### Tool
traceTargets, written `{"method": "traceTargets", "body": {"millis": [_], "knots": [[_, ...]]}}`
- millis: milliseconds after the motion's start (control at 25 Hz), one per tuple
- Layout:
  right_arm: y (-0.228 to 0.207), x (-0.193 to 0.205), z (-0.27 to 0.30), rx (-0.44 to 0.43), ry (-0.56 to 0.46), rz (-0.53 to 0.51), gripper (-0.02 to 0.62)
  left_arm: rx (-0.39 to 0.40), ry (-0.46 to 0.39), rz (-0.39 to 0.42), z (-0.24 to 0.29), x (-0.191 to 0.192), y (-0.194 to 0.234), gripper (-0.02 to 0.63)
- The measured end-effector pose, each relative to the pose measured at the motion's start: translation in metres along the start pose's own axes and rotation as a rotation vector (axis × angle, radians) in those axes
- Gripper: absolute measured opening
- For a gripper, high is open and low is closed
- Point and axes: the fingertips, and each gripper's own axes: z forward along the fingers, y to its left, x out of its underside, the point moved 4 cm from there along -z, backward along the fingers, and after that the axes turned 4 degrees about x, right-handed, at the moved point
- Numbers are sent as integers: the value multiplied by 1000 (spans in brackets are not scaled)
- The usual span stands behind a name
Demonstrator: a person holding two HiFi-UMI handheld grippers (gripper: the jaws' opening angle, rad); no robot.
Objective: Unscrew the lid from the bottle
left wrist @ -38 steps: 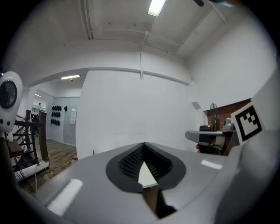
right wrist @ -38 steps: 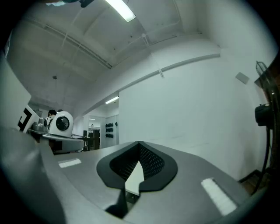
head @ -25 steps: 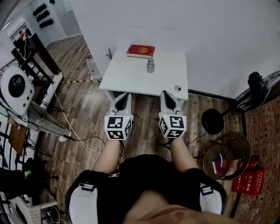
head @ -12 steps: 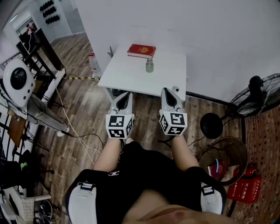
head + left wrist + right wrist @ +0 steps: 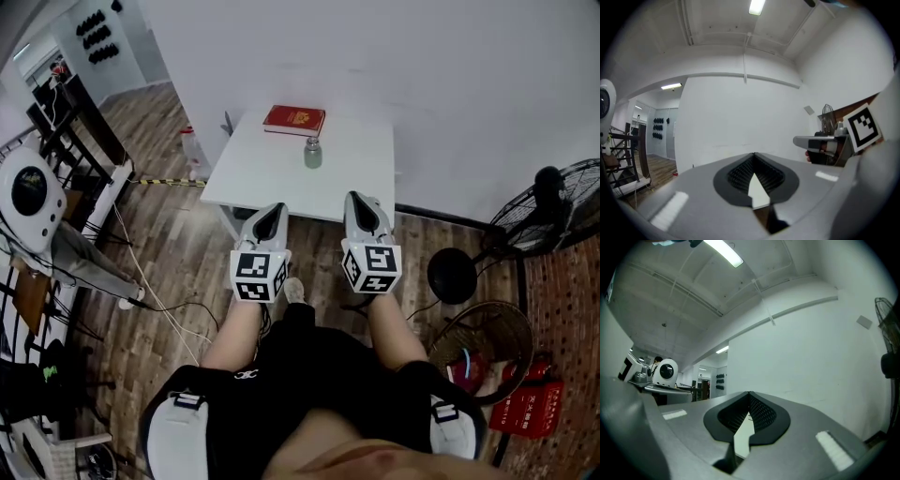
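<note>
Two empty tools, the left gripper (image 5: 269,216) and the right gripper (image 5: 360,203), are hovering side by side, jaws pressed together, while the bottle (image 5: 313,154) is standing on the white table (image 5: 258,173) ahead of both, well apart

A red book (image 5: 294,120) lies at the far edge of a white worktop (image 5: 267,173). On the wooden floor (image 5: 178,248) to the right stand a black fan (image 5: 555,204) and a wicker basket (image 5: 502,319).
</note>
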Motion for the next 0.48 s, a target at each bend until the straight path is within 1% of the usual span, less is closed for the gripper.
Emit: {"method": "traceTargets", "body": {"millis": [120,280,400,480], "knots": [[-5,4,18,3,0,-15,2,-2,-5,-7,18,4,11,54],[-12,17,50,2,10,-36,2,-3,-1,-36,47,18,33,54],[-18,26,87,11,17,-37,2,8,7,-42,79,23,57,54],[-22,29,120,19,22,-35,2,26,17,-30,108,21,75,54]]}}
